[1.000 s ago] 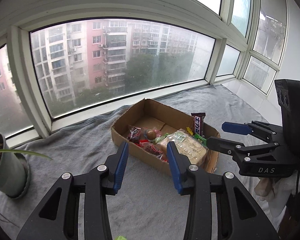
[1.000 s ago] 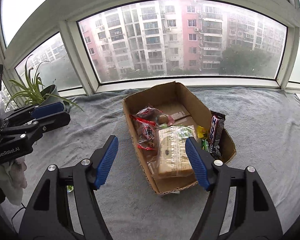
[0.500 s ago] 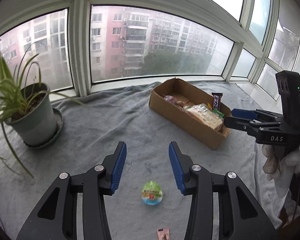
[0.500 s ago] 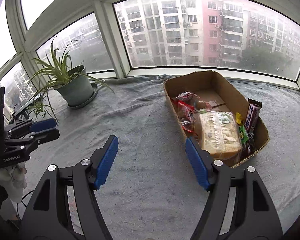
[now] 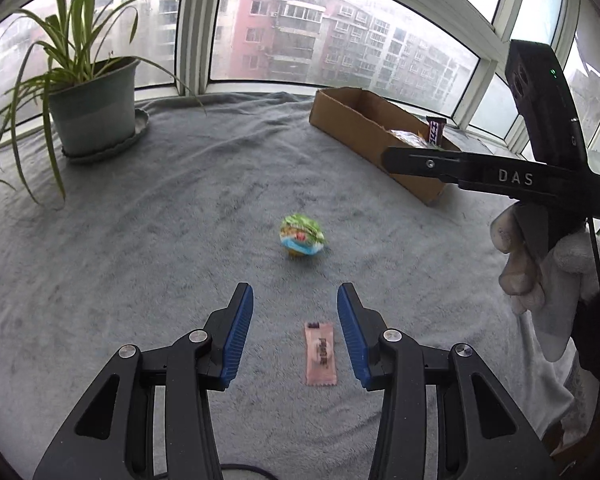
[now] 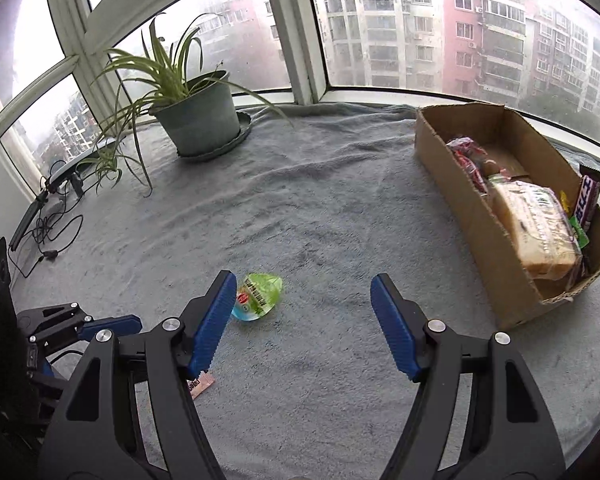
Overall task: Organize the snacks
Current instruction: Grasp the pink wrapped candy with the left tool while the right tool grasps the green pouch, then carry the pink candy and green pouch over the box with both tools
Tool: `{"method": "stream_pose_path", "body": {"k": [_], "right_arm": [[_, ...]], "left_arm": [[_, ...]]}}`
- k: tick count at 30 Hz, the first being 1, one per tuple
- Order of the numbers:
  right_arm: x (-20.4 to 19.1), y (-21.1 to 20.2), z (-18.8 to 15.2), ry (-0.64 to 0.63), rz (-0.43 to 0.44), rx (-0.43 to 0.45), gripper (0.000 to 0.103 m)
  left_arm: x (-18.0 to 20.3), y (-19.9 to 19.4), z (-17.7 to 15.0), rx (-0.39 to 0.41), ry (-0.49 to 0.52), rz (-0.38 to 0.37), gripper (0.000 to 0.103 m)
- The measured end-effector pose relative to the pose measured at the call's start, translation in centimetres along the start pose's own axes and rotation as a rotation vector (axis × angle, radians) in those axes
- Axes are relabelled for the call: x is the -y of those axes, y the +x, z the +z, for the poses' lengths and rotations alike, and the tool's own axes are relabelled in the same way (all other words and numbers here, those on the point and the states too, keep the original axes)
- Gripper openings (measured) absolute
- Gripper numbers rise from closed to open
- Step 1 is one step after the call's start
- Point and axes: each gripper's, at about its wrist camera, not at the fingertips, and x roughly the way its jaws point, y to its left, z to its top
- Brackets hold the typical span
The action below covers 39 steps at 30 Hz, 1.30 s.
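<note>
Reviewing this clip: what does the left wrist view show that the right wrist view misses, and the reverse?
Only the left wrist view shows the whole pink sachet lying between the open left tongs, plus the gloved hand.

Only the right wrist view shows inside the cardboard box: the bread pack and red wrappers; also cables.

Both show the green jelly cup, potted plant, chocolate bar and grey blanket.

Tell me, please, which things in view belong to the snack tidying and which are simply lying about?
Part of the job:
- jelly cup, loose on the blanket
- pink sachet, loose on the blanket
- cardboard box
- bread pack and chocolate bar, inside the box

Just lying about:
- potted plant
- cables by the window
- grey blanket
</note>
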Motion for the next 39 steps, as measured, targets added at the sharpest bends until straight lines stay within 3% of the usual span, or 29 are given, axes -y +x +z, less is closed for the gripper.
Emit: {"method": "stream_pose_path", "body": {"k": [11,24,29,34,36,39], "right_arm": [[-2.3,3.4,-0.9,-0.063,0.020,-0.064,0.072],[-3.6,7.2,-0.7,-0.115,0.017,-0.138,0.072],[-3.7,8.2,-0.9,-0.122,0.009,-0.163,0.072],[-4.1,8.7,-1.0,-0.138,-0.002,-0.169,0.061],[-4.3,8.6,-1.0,-0.148,-0.010,-0.168,0.050],[-4.4,8.6,-0.9,-0.161,-0.016,-0.172,0.050]], "left_arm": [[1.2,3.1,-3.5,-0.060,0.035,0.042,0.036],[2.1,3.7,-3.7,-0.052,0.065,0.049,0.035],[2.0,3.8,-3.7,-0.045,0.058,0.047,0.026],[2.0,3.7,-3.8,-0.044,0.056,0.045,0.017],[2.1,3.8,-3.8,-0.045,0.062,0.044,0.017],[2.2,3.7,-3.9,-0.046,0.066,0.040,0.016]]}}
